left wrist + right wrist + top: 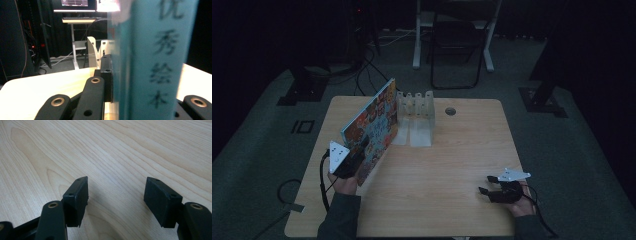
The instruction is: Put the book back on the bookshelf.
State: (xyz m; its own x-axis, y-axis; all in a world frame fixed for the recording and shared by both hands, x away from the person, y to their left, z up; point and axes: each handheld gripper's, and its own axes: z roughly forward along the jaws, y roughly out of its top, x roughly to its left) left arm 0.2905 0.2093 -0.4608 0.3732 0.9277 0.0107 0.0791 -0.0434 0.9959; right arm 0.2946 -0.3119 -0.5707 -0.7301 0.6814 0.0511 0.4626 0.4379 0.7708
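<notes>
While dim, the left tool (357, 161) apparently clamps the book (374, 125).

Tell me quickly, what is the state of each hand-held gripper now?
Left hand-held gripper: closed on the picture book, held upright on edge.
Right hand-held gripper: open, holding nothing, above the table.

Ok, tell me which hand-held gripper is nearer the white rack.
Left. The left hand-held gripper holds the picture book leaning beside the white rack; the right hand-held gripper rests far across the table.
</notes>
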